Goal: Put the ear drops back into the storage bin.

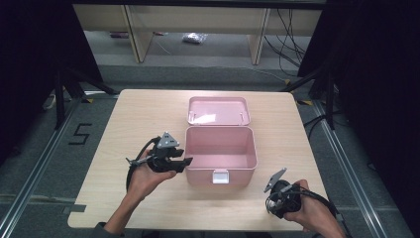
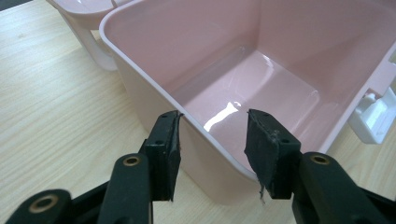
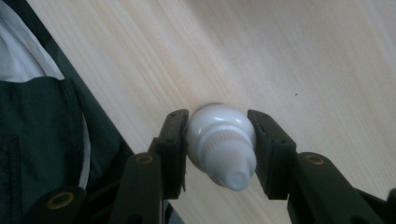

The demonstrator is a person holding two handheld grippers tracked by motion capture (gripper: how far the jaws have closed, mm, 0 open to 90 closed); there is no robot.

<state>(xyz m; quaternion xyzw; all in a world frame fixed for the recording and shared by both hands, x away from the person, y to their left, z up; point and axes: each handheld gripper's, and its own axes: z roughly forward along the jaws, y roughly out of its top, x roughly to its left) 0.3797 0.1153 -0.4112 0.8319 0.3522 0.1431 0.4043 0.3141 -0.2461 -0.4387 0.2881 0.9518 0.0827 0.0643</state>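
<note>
We see a small white bottle [image 3: 222, 147] pinched between the right gripper [image 3: 219, 140] jaws near the table's [image 1: 148, 114] front edge. The left gripper [image 2: 212, 140], spread, straddles the open pink box's [image 1: 220, 148] wall.

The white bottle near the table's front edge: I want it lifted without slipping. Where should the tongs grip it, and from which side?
Grip the white bottle on its wide round body, below the ribbed cap, where the right tongs already clamp it. Come from above, one jaw on each side. The cap tapers to a narrow nozzle, so the jaws would likely slide off there.
</note>
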